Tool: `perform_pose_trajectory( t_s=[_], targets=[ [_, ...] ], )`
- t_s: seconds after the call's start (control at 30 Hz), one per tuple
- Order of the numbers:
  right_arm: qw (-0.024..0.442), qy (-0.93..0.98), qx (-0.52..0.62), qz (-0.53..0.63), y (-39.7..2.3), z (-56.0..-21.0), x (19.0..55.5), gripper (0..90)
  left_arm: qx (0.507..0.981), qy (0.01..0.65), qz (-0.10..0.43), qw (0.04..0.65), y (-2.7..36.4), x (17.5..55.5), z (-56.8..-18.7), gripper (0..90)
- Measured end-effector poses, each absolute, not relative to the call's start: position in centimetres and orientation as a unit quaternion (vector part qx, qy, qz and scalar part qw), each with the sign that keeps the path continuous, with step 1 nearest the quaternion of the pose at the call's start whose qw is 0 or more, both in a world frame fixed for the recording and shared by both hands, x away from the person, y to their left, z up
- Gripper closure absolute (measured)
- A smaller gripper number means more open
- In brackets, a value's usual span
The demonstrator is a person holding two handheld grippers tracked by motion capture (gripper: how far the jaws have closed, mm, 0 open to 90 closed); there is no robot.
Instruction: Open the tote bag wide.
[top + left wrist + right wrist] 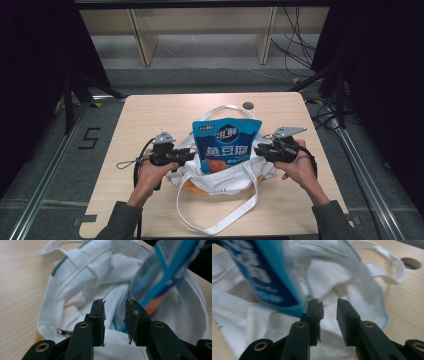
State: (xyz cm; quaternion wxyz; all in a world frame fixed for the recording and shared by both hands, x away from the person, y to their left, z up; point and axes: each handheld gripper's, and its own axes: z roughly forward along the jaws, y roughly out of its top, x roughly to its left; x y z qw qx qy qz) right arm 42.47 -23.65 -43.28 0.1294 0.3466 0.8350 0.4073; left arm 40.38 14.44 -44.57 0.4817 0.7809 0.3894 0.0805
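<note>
1. The blue snack pouch (227, 145) stands upright in the mouth of the white tote bag (220, 180), its lower part sunk in the cloth and its printed top above the rim. It sits between your two tongs, tight against both sets of tips.
2. Your left tongs (190, 155) are spread, nothing pinched. In the left gripper view the pouch's edge (162, 277) rises just beyond the tips (114, 315), toward the right jaw.
3. Your right tongs (259, 150) are spread too. In the right gripper view the pouch (262, 277) leans at the left jaw, whether touching I cannot tell; only cloth lies beyond the gap (329, 312).
4. The pouch looks half seated, so judge the step as settling it fully inside.
5. To do this well, keep both tongs low at the rim, hold the cloth apart, and let the pouch slide down without snagging.
6. Mind the long strap (220, 220) looped on the table (150, 115) on your side of the tongs.
</note>
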Motion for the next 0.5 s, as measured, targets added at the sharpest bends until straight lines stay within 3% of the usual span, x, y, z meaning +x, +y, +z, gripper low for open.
perform_pose_trajectory(
  t_s=[0.23, 0.33, 0.5],
  targets=[
    [0.103, 0.840, 0.313, 0.431, -22.5, -43.2, 40.9, 64.9, 0.778, 0.381, 0.059, 0.495, 14.7, 38.0, -45.8, 68.1],
    [0.085, 0.845, 0.315, 0.423, -22.0, -43.5, 40.7, 64.9, 0.778, 0.381, 0.055, 0.497, 14.3, 37.3, -46.0, 69.3],
    [0.094, 0.845, 0.321, 0.417, -22.0, -43.4, 40.2, 66.9, 0.786, 0.373, 0.059, 0.490, 13.5, 36.8, -46.5, 75.0]
  ],
)
